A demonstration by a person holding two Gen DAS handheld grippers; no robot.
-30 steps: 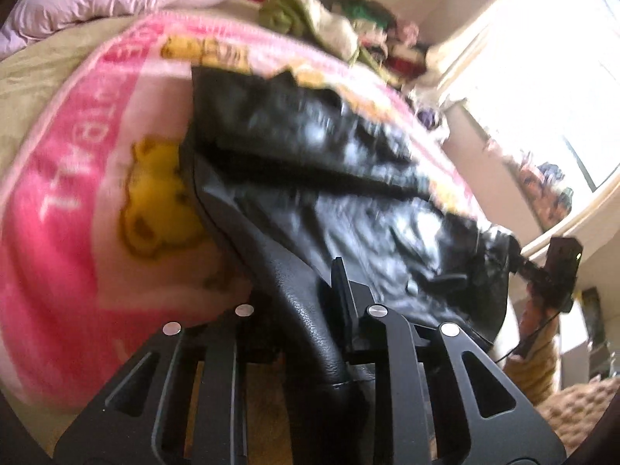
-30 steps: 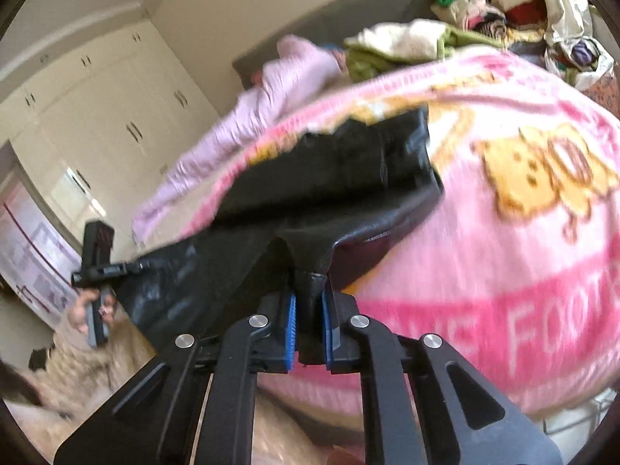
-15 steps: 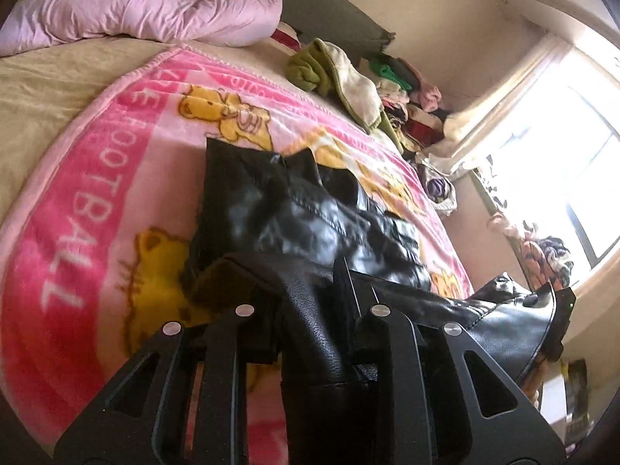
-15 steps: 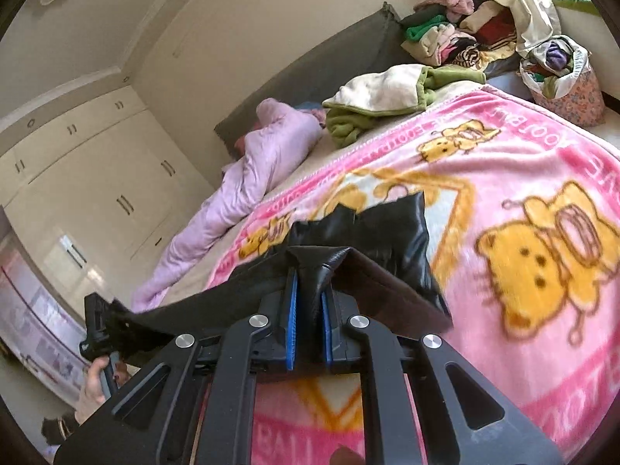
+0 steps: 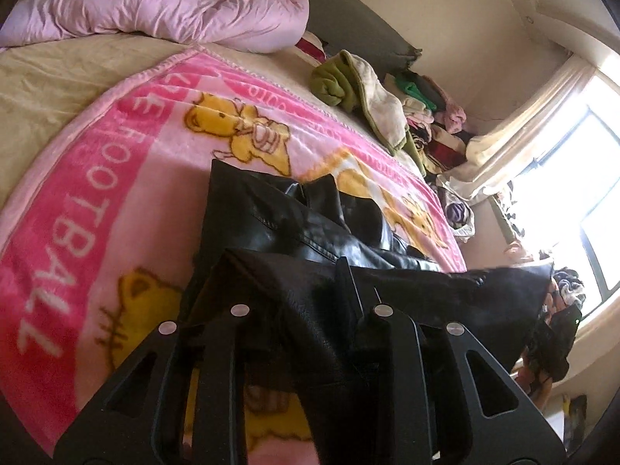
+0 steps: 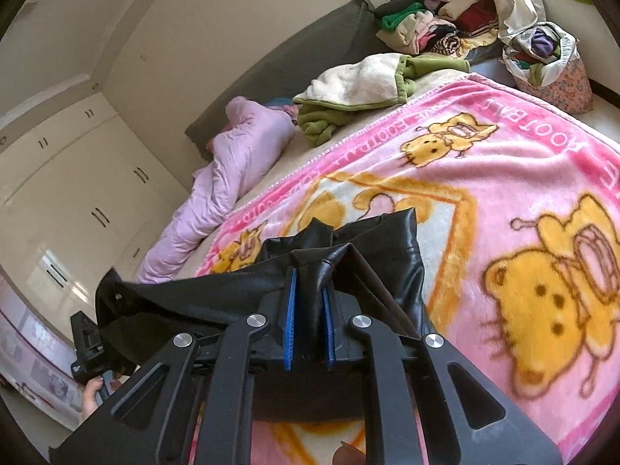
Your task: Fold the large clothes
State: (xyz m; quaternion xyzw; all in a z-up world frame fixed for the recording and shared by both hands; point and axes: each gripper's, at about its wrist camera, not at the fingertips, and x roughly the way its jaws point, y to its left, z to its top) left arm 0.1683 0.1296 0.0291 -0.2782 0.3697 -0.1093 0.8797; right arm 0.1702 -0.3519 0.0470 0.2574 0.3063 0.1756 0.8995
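Both grippers, angled downward, pinch the black jacket's hem.

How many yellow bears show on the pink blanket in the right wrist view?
3: a large bear at the right, a small bear near the far edge, a bear left of the jacket. The jacket partly covers a middle figure and may hide more.

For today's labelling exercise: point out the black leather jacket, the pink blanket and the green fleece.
black leather jacket point(image 5: 271, 221), left wrist view, on its flat upper panel.
pink blanket point(image 6: 542, 178), right wrist view, on plain pink pile.
green fleece point(image 6: 430, 66), right wrist view, on its green edge.
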